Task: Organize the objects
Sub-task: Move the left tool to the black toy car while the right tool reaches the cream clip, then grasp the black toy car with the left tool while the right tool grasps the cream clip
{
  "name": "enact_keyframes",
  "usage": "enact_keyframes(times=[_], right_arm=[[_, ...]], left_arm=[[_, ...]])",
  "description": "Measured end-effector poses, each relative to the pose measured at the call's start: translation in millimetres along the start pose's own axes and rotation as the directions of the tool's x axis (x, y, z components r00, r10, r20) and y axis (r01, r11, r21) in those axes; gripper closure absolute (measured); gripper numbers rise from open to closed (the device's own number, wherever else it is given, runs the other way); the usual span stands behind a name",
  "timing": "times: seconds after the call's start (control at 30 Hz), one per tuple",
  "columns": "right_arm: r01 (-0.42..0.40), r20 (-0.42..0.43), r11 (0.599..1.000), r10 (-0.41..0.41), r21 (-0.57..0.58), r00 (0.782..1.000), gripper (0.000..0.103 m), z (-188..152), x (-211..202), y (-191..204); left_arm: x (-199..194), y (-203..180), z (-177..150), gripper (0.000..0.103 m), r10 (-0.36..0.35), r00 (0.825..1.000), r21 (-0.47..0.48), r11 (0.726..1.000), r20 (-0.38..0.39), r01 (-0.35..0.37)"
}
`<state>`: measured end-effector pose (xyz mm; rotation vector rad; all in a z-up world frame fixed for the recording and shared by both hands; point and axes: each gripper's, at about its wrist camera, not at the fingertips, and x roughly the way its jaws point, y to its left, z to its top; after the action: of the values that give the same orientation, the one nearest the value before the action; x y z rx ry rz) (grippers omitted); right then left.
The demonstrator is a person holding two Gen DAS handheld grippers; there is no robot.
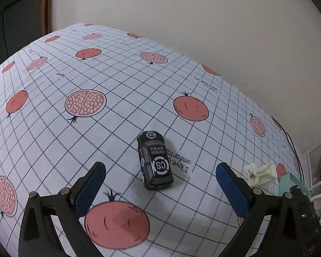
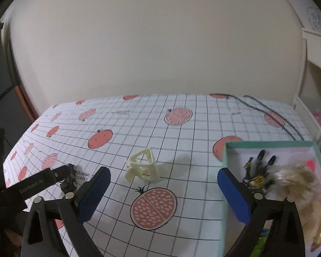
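The black toy car point(image 1: 155, 160) lies on the tablecloth point(image 1: 53, 128) just ahead of the left gripper point(image 1: 160, 184), its long axis running roughly away from the camera. Both the left and right gripper point(image 2: 163, 189) gape wide, holding nothing. A cream clip point(image 2: 143, 166) stands before the right one, beside the box point(image 2: 224, 192).

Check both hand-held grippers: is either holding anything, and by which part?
Nothing is held. The left hand-held gripper is open, the toy car lying free between its fingers. The right hand-held gripper is open before the white plastic piece.
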<state>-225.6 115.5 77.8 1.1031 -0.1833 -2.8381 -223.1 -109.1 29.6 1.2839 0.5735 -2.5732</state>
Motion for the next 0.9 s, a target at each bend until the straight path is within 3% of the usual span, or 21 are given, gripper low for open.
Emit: enact_keyframes(times=[0.23,0.3,0.73,0.8,0.9], right_arm=[[-0.009,-0.052,0.999,0.007,-0.039,0.999,0.010,-4.1,30.2,16.4],[-0.008,-0.061,0.998,0.004,-0.057,0.998,0.013,-5.3,37.7,21.7],[-0.006,-0.105,0.999,0.001,-0.049,0.994,0.023,-8.0,71.1,25.3],[-0.009,-0.107,0.999,0.005,-0.038,0.994,0.026,-7.6,73.7,24.5],[-0.014,-0.107,0.999,0.011,-0.029,0.994,0.028,-6.4,75.7,24.0]], left_arm=[[13.2,6.7,6.7,0.006,-0.008,1.000,-0.015,1.000,-0.009,0.008],[18.6,7.1,8.5,0.014,-0.015,1.000,-0.011,1.000,-0.017,0.015],[28.4,6.6,12.1,0.015,-0.024,1.000,0.005,1.000,-0.018,0.024],[29.7,6.3,12.0,0.024,-0.024,0.999,0.009,1.000,-0.022,0.024],[31.8,6.3,11.5,0.026,-0.024,0.999,0.012,1.000,-0.033,0.024]])
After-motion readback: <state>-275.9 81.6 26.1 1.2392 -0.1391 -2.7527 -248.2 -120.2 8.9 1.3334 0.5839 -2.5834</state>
